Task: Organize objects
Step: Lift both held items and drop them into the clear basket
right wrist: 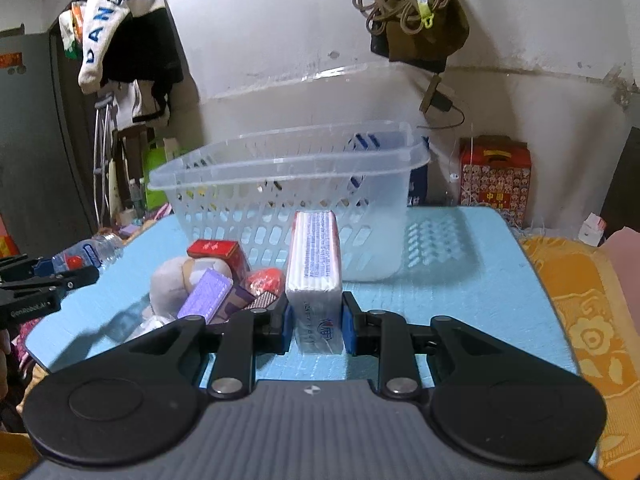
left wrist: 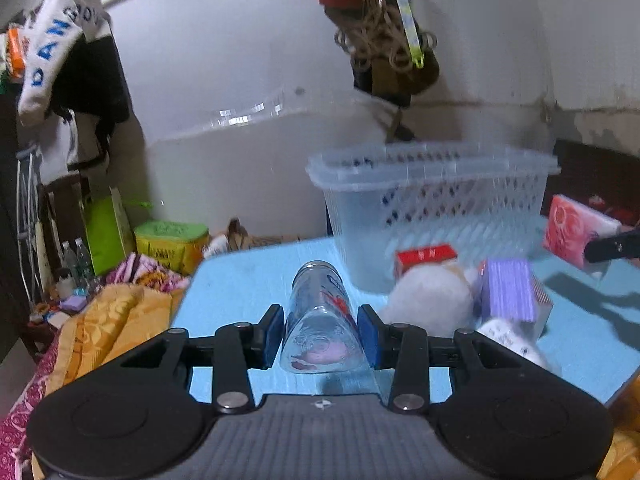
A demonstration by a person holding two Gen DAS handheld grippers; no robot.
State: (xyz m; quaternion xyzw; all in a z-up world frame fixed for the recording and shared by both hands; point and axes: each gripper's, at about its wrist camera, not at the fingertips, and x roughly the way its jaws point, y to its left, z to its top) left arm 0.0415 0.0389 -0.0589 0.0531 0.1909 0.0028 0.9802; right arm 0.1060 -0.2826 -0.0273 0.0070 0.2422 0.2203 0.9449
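Observation:
My left gripper [left wrist: 322, 338] is shut on a clear plastic bottle [left wrist: 320, 312] held over the blue table [left wrist: 240, 280]. My right gripper [right wrist: 316, 328] is shut on a white tissue pack [right wrist: 314, 264], which also shows in the left wrist view [left wrist: 576, 232]. A clear plastic basket [right wrist: 288, 184] stands at the back of the table, also in the left wrist view [left wrist: 432, 208]. In front of it lies a pile: a white plush toy [left wrist: 428, 300], a red box [left wrist: 426, 258], a purple box [left wrist: 508, 292]. The bottle shows at the left of the right wrist view [right wrist: 86, 252].
A yellow patterned blanket [right wrist: 580, 300] lies right of the table and another [left wrist: 108, 320] left of it. A red gift box [right wrist: 496, 176] stands by the wall. Clothes [right wrist: 132, 40] and a bag with cords [right wrist: 416, 12] hang on the wall.

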